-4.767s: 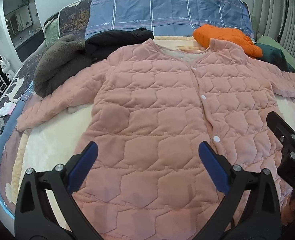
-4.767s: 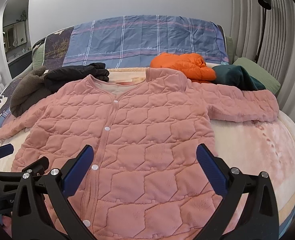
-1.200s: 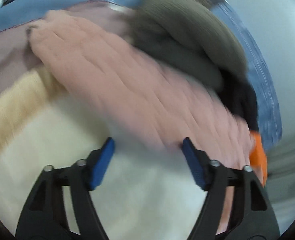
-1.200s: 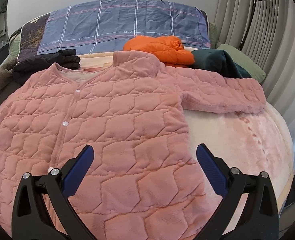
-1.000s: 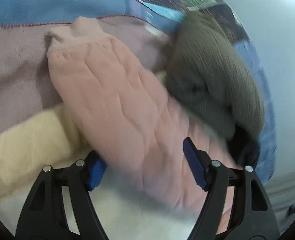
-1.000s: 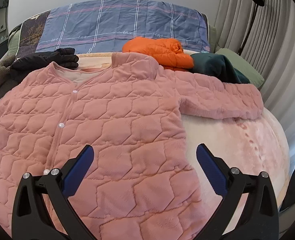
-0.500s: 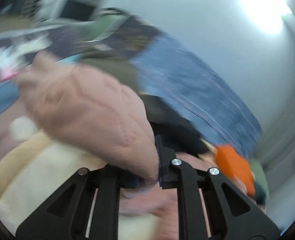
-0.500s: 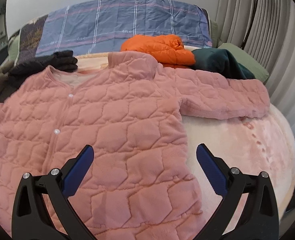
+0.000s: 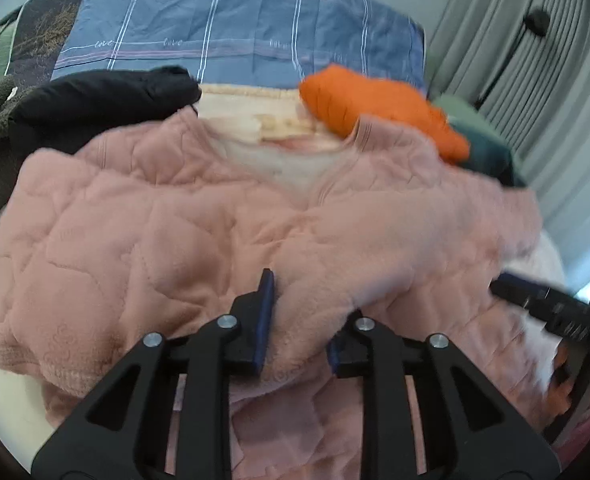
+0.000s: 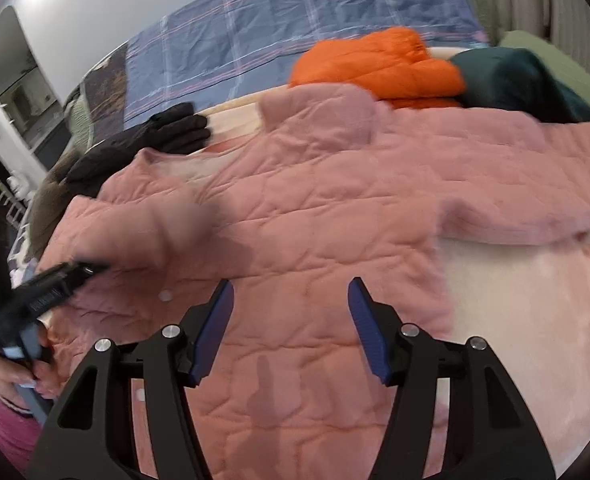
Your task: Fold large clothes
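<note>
A pink quilted jacket [image 9: 135,240] [image 10: 335,208] lies front-up on the bed. My left gripper [image 9: 299,320] has the jacket's left sleeve [image 9: 375,248] between its jaws, drawn across the chest; the jaws are opening, and the pads still touch the cloth. In the right wrist view the left gripper [image 10: 91,268] shows blurred over the jacket's left side. My right gripper [image 10: 291,292] hovers over the jacket's lower front with nothing between its closing jaws. Its tip [image 9: 507,288] shows at the right of the left wrist view. The other sleeve [image 10: 535,176] lies spread out to the right.
An orange puffer [image 9: 375,108] [image 10: 375,64], a dark green garment [image 10: 515,76] and a black garment [image 9: 95,100] [image 10: 167,132] lie behind the collar. Blue plaid bedding [image 9: 235,28] is at the head. A cream blanket [image 10: 515,300] covers the bed; curtains [image 9: 515,60] hang at the right.
My left gripper closed on the left sleeve's cuff, lifted it and swung it right across the jacket's chest. My right gripper's jaws have narrowed and it has shifted slightly over the jacket.
</note>
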The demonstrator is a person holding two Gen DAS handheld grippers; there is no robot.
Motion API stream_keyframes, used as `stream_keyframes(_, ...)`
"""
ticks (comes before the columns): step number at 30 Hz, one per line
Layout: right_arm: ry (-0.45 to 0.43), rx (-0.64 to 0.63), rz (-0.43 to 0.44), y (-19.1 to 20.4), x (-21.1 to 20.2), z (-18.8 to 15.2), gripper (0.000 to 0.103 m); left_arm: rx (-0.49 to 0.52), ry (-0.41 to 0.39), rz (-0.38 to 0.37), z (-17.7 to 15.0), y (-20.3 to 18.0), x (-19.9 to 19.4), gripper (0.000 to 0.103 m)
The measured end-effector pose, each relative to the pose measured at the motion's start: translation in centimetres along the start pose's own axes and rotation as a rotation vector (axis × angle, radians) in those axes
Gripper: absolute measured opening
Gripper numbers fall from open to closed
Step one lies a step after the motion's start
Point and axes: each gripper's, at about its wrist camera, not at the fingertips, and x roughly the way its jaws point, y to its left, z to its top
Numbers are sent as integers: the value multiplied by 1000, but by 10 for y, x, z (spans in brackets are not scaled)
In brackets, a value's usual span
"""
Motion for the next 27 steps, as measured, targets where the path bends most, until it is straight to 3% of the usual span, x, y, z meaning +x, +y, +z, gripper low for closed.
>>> stream_keyframes(6,130,17,152,18,36,10,62,9,1,22,-18,12,-20,32)
stream_keyframes(10,257,122,279,25,64,13,70,61,8,76,-33,16,-33,41)
stream_keyframes(12,300,151,299,34,75,16,72,77,13,89,-39,20,-36,42)
stream_keyframes(14,317,146,283,47,80,16,74,89,17,108,-46,23,-40,51)
stream_keyframes(19,330,133,223,63,74,9,74,131,8,127,-54,19,-43,53)
stream_keyframes(27,411,307,454,61,90,3,73,137,8,136,-60,14,-29,58)
